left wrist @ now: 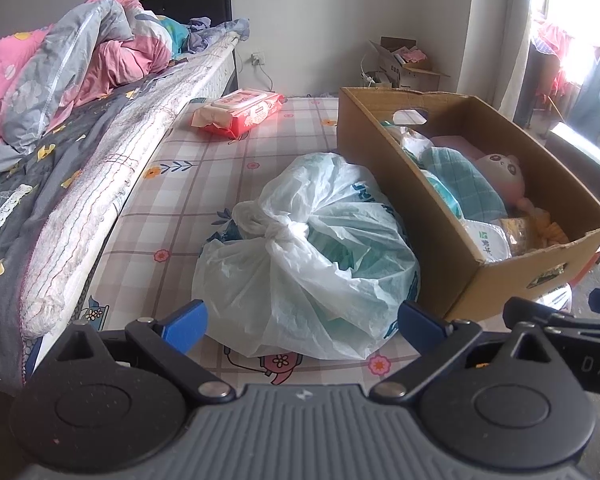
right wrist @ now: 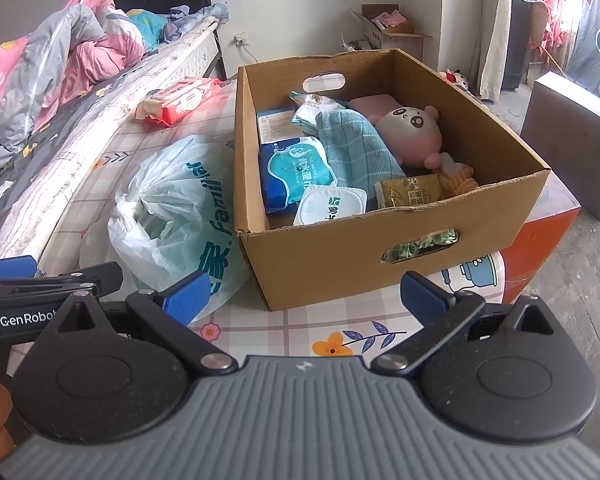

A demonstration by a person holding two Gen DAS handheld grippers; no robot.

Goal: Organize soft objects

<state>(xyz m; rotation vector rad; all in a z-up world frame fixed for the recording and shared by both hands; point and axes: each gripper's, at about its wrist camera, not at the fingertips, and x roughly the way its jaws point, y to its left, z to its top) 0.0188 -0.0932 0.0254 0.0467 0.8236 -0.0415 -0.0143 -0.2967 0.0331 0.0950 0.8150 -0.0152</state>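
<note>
tied plastic bag [left wrist: 304, 256]: lain straight ahead of the left gripper [left wrist: 302, 318], knot faced toward it; box [right wrist: 380, 240] beside. right gripper [right wrist: 304, 296] farther; both spread wide, nothing held.

bag [left wrist: 300, 248]: thin crinkled plastic | box [right wrist: 340, 248]: matt cardboard | towel [right wrist: 356, 152]: woven cloth

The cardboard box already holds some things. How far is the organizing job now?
Done: the cardboard box holds a pink plush doll, a teal towel and wipes packs. In hand: nothing; left gripper and right gripper are both open and empty. Left: the tied plastic bag and the red wipes pack lie outside on the mat.
</note>
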